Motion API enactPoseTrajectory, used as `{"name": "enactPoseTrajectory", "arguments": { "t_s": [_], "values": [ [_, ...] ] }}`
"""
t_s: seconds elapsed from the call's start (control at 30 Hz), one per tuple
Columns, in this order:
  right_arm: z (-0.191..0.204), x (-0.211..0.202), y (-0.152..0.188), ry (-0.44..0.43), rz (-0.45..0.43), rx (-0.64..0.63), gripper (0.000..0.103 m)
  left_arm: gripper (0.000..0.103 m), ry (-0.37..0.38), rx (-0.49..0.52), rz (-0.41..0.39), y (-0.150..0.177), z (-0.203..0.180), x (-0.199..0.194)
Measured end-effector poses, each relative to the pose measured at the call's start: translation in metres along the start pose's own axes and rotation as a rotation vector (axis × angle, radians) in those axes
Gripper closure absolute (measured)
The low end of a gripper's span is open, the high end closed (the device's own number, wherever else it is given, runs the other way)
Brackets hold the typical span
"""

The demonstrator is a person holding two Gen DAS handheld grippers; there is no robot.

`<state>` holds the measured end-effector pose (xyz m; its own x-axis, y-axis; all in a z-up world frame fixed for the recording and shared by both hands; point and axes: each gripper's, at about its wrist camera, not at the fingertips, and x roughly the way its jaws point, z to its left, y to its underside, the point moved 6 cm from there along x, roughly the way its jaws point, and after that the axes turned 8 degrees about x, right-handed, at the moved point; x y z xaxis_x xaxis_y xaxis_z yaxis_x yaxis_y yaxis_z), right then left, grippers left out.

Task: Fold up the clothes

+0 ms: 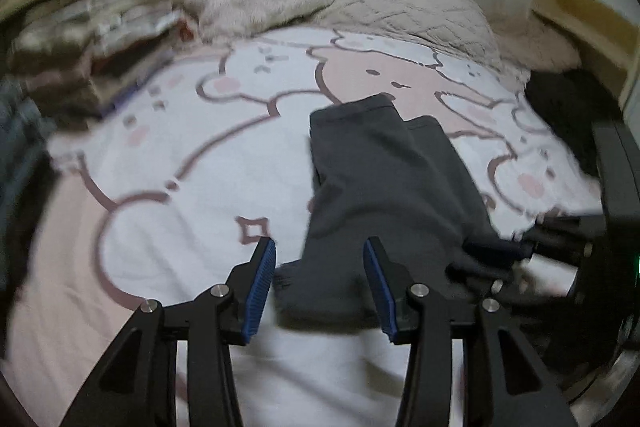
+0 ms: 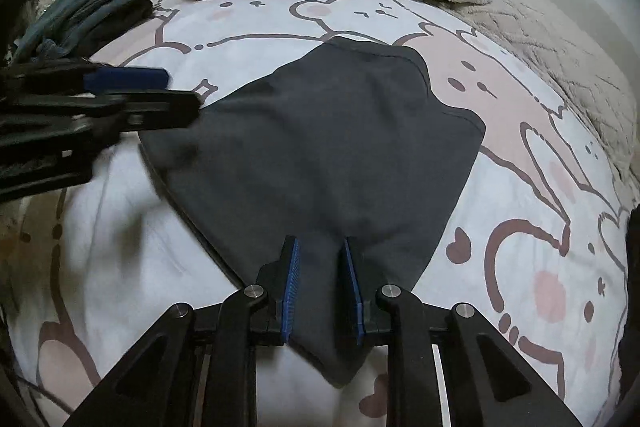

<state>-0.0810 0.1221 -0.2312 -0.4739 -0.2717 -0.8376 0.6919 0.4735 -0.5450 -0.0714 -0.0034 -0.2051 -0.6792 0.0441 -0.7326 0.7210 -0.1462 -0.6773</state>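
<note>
Grey garment (image 2: 320, 155) lies flat on the bed (image 2: 520, 227); right claw (image 2: 320, 291) pinches its near corner, left claw (image 1: 320, 283) hangs spread. One-sided pulling could skew the fold.

Dim indoor light; left wrist view motion-blurred; fisheye bending, dark vignette at edges.

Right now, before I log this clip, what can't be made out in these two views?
- Left wrist view: the stack of folded clothes is motion-blurred; single items cannot be told apart.
- Left wrist view: the right claw is blurred and partly cut off at the right edge.
- Right wrist view: the dark garment hides its own underside, and the left claw is smeared over its left corner.
</note>
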Motion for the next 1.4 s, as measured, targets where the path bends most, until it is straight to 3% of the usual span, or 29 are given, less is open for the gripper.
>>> {"name": "enactPoseTrajectory", "arguments": {
  "t_s": [0.07, 0.1, 0.13, 0.2, 0.27, 0.37, 0.4, 0.43, 0.5, 0.6, 0.7, 0.87, 1.07, 1.23, 1.4],
  "values": [
    [0.0, 0.001, 0.001, -0.006, -0.005, -0.001, 0.081, 0.052, -0.05, 0.099, -0.008, 0.006, -0.006, -0.002],
    [-0.001, 0.001, 0.002, -0.011, -0.008, 0.005, 0.081, 0.044, -0.066, 0.127, 0.004, 0.009, -0.007, 0.002],
    [-0.001, 0.001, 0.002, -0.009, -0.012, 0.01, 0.081, 0.043, -0.088, 0.146, 0.031, 0.014, -0.007, 0.008],
    [-0.002, 0.001, 0.002, -0.004, -0.021, 0.019, 0.081, 0.04, -0.121, 0.134, 0.12, 0.024, -0.001, 0.028],
    [0.001, -0.002, 0.003, 0.034, -0.023, 0.009, 0.081, 0.035, -0.099, 0.095, 0.132, 0.027, 0.005, 0.032],
    [0.019, -0.021, -0.001, 0.147, -0.07, -0.137, 0.081, 0.03, -0.057, 0.034, 0.143, 0.03, 0.014, 0.036],
    [0.028, -0.034, 0.001, 0.202, -0.118, -0.218, 0.074, 0.03, -0.043, 0.013, 0.146, 0.031, 0.017, 0.037],
    [0.033, -0.04, 0.003, 0.246, -0.149, -0.275, 0.047, 0.029, -0.028, -0.007, 0.15, 0.032, 0.02, 0.038],
    [0.046, -0.051, 0.023, 0.337, -0.196, -0.456, 0.02, 0.029, -0.002, -0.037, 0.154, 0.032, 0.023, 0.04],
    [0.06, -0.054, 0.067, 0.504, -0.211, -0.774, 0.02, 0.029, 0.029, -0.06, 0.151, 0.033, 0.024, 0.039],
    [0.051, -0.051, 0.104, 0.625, -0.188, -0.959, 0.02, 0.029, 0.051, -0.075, 0.135, 0.035, 0.024, 0.037],
    [0.032, -0.043, 0.101, 0.702, -0.16, -0.868, 0.02, 0.029, 0.068, -0.09, 0.11, 0.037, 0.025, 0.037],
    [0.042, -0.018, 0.091, 0.853, -0.234, -0.969, 0.022, 0.028, 0.074, -0.098, 0.096, 0.038, 0.026, 0.038],
    [0.051, 0.002, 0.089, 0.933, -0.315, -1.07, 0.052, 0.028, 0.083, -0.103, 0.086, 0.039, 0.026, 0.038],
    [0.047, 0.007, 0.078, 0.945, -0.372, -1.049, 0.052, 0.026, 0.1, -0.114, 0.081, 0.039, 0.027, 0.038]
  ]
}}
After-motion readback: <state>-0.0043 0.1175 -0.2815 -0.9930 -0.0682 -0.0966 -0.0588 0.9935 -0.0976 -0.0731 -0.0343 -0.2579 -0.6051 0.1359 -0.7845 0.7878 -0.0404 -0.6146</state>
